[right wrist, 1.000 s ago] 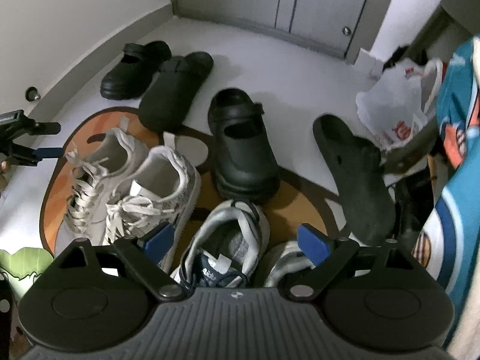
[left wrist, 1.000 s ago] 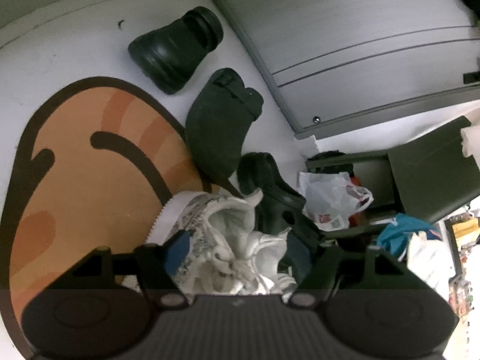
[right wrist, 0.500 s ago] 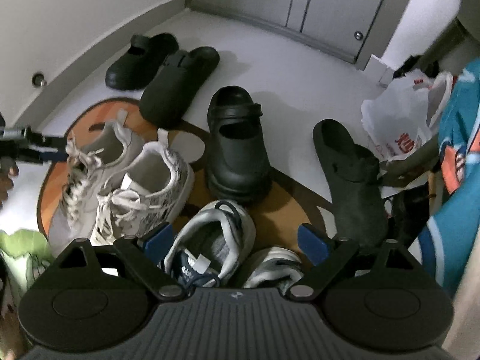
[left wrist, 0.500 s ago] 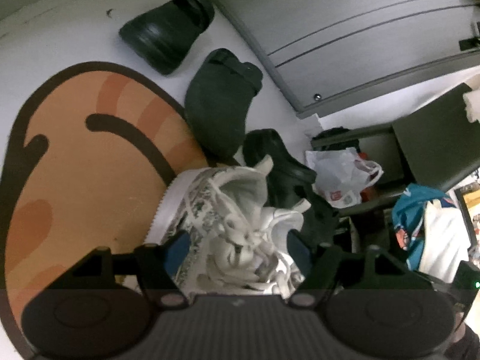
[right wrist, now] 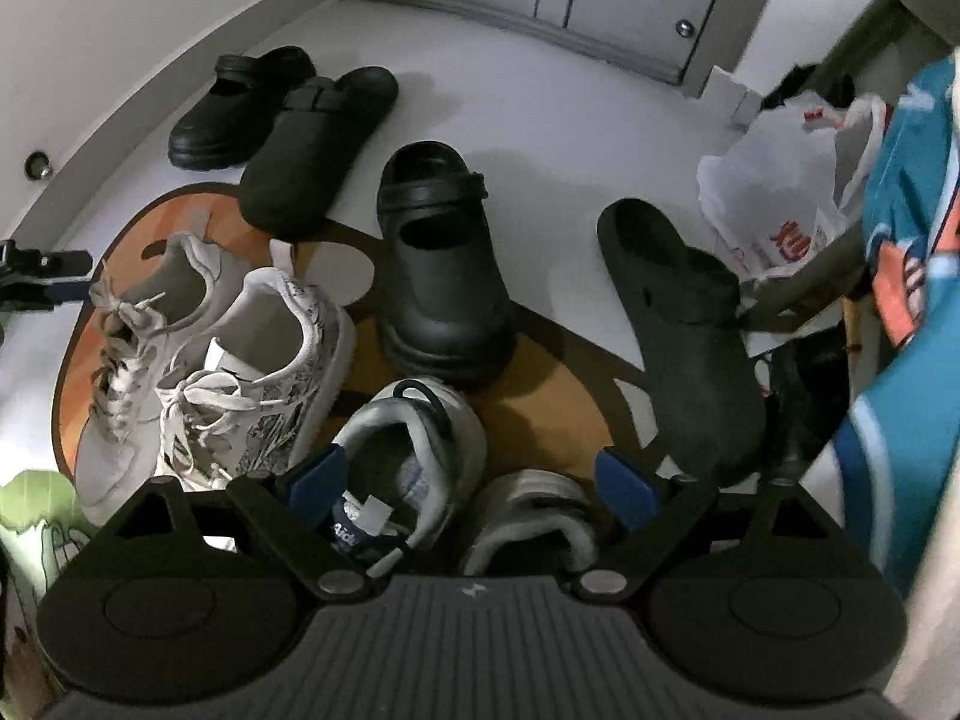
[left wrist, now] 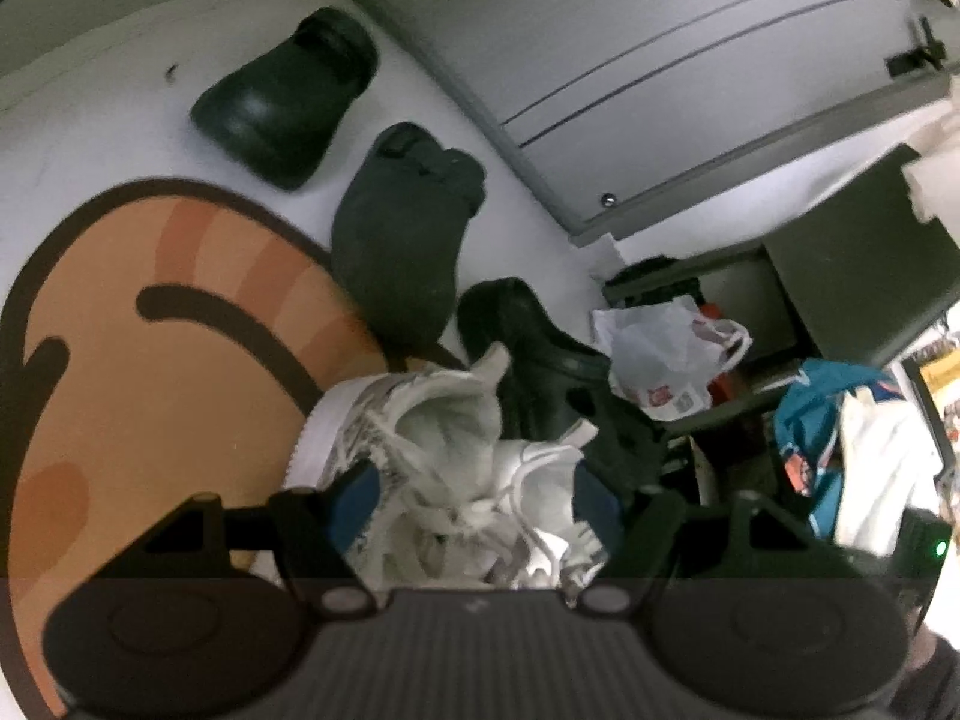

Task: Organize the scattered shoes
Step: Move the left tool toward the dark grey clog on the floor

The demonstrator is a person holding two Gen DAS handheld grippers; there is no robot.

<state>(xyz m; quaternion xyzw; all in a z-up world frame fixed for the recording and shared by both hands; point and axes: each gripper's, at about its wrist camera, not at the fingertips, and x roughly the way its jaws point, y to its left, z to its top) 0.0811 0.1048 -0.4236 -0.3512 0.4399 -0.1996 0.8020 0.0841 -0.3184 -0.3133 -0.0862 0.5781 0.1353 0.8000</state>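
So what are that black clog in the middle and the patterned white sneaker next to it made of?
Black clog: probably moulded foam or rubber, seamless, with a dull sheen. Patterned white sneaker: seemingly leather or synthetic with a printed pattern, woven laces and a stitched padded collar; not certain.

The black clog (right wrist: pixel 441 276) nearest the orange mat (left wrist: pixel 150 360) looks like smooth, faintly glossy moulded rubber; the clog (right wrist: pixel 681 336) right of it is matt. The printed sneaker (right wrist: pixel 258 372) on the mat has cloth laces. Beyond the mat, a crinkled plastic bag (right wrist: pixel 774 198) shines.
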